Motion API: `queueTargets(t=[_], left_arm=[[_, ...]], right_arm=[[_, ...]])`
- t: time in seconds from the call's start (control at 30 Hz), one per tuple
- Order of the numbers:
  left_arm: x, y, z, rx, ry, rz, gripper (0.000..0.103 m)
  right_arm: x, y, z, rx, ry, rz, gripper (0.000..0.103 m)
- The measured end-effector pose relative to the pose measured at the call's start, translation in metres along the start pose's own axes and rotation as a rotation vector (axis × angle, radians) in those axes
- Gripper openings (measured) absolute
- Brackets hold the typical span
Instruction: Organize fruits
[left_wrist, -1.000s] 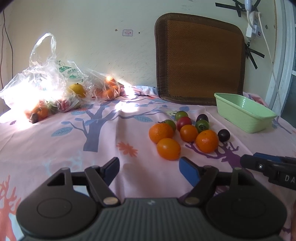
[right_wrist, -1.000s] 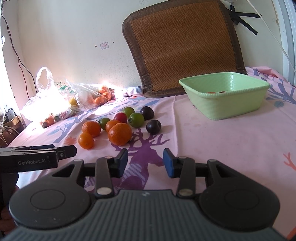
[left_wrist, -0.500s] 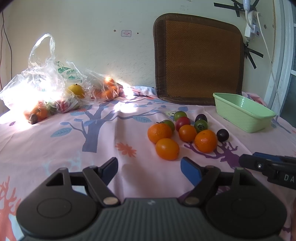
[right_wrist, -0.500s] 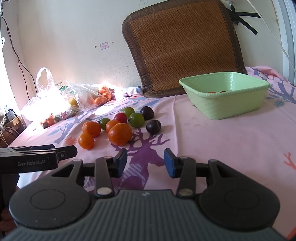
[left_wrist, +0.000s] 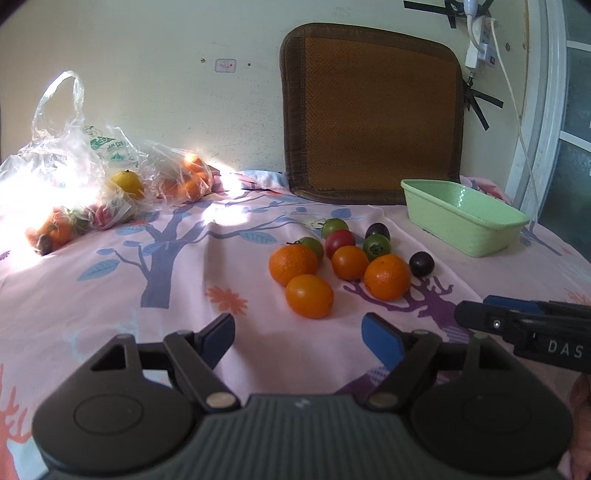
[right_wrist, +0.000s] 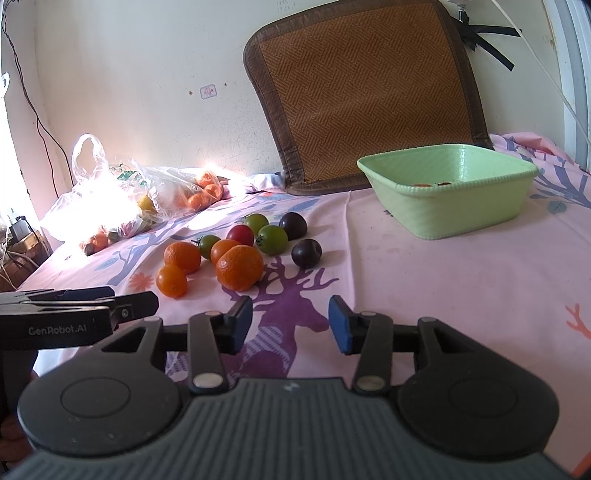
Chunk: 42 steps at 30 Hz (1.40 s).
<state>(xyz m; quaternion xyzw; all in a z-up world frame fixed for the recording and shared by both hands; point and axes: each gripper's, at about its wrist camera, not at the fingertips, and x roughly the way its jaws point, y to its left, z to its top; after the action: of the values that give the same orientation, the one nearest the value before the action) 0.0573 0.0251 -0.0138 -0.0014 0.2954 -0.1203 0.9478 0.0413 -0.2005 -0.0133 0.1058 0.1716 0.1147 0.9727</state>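
Note:
A cluster of loose fruit lies on the pink tree-print cloth (left_wrist: 110, 295): several oranges (left_wrist: 309, 295) (right_wrist: 239, 267), green tomatoes (left_wrist: 376, 247), a red tomato (right_wrist: 240, 234) and two dark plums (right_wrist: 306, 253). My left gripper (left_wrist: 297, 330) is open, its jaws still widening a little, with nothing between them, just short of the nearest orange. My right gripper (right_wrist: 291, 315) is open and empty, nearer than the fruit and to its right. A light green basin (right_wrist: 447, 206) stands at the right with a little fruit showing inside.
Clear plastic bags (left_wrist: 74, 184) with more fruit lie at the far left in bright glare. A brown woven mat (left_wrist: 369, 110) leans on the wall behind the basin. A white cable (left_wrist: 517, 110) hangs at the right. Each gripper shows in the other's view.
The left gripper's jaws stand slightly wider than a second ago, and its view has tipped a touch. The right gripper's jaws widened very slightly. The fruit has not moved.

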Motion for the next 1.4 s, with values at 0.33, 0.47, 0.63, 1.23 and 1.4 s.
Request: queueTargets(t=[0.33, 0.47, 0.63, 1.23, 1.4], left_arm=[[0.033, -0.006, 0.016, 0.021, 0.075, -0.019, 0.059], [0.034, -0.005, 0.014, 0.019, 0.070, -0.044, 0.050], [0.035, 0.001, 0.015, -0.009, 0.063, -0.063, 0.034], [0.024, -0.078, 0.044, 0.092, 0.025, -0.297, 0.033], [0.054, -0.118, 0.091, 0.159, -0.050, -0.317, 0.033]], right_arm=[[0.019, 0.001, 0.033, 0.000, 0.040, 0.092, 0.048], [0.037, 0.006, 0.043, 0.025, 0.080, 0.155, 0.049], [0.059, 0.014, 0.043, 0.041, 0.126, 0.184, 0.051], [-0.016, -0.060, 0.023, 0.074, -0.021, 0.001, 0.041], [-0.021, -0.098, 0.051, 0.099, -0.150, -0.101, 0.041]])
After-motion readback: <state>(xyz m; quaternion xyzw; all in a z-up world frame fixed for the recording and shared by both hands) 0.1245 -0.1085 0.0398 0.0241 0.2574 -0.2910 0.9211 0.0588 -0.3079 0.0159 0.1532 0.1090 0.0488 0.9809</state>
